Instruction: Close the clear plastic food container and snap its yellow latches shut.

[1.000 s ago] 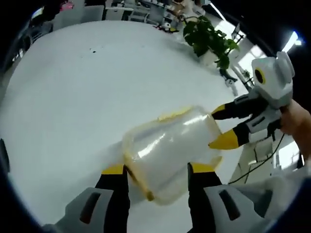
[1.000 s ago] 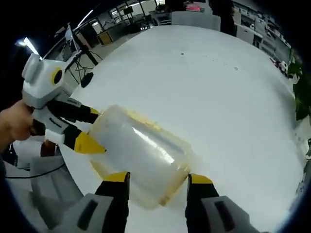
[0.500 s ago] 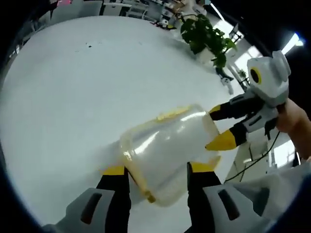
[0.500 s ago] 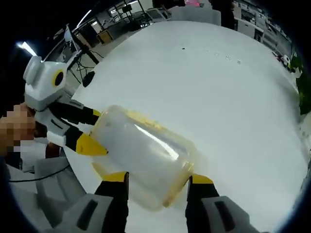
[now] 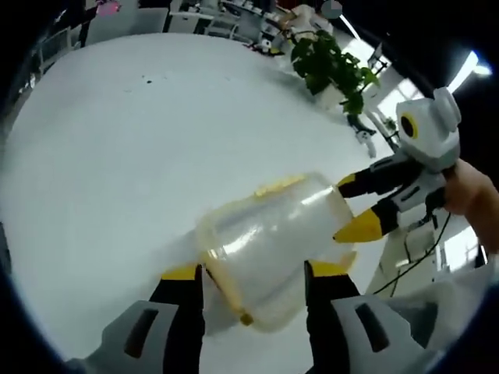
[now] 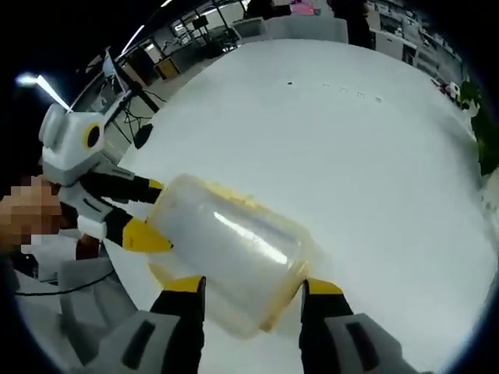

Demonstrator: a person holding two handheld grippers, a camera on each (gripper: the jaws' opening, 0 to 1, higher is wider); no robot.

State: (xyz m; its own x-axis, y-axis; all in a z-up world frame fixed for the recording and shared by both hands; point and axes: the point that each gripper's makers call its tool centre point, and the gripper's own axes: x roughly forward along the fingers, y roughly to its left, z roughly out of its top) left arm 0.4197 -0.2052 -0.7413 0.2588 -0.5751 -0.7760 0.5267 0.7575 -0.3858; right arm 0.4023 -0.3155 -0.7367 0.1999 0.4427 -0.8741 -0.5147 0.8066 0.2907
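Container [image 5: 269, 245] lifted off white bench [image 5: 117, 156], clamped end to end between left gripper [image 5: 253, 273] and right gripper [image 6: 249, 287]; lid on; latch state unreadable, snapping probably outstanding.

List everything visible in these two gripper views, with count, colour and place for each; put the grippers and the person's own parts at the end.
Food container: one, clear plastic with yellow trim, lying on its side between both grippers at the table's near edge.
Table: one, white, spanning both views.
Potted plant: one, green, at the table's far edge in the left gripper view.
Office furniture: several pieces, dark and blurred, beyond the table.
Cable: one, black, hanging below the right gripper.
Left gripper: black and grey with yellow tips, jaws either side of the container's end.
Right gripper: same colours, jaws flanking the opposite end.
Hand: one, holding the right gripper.
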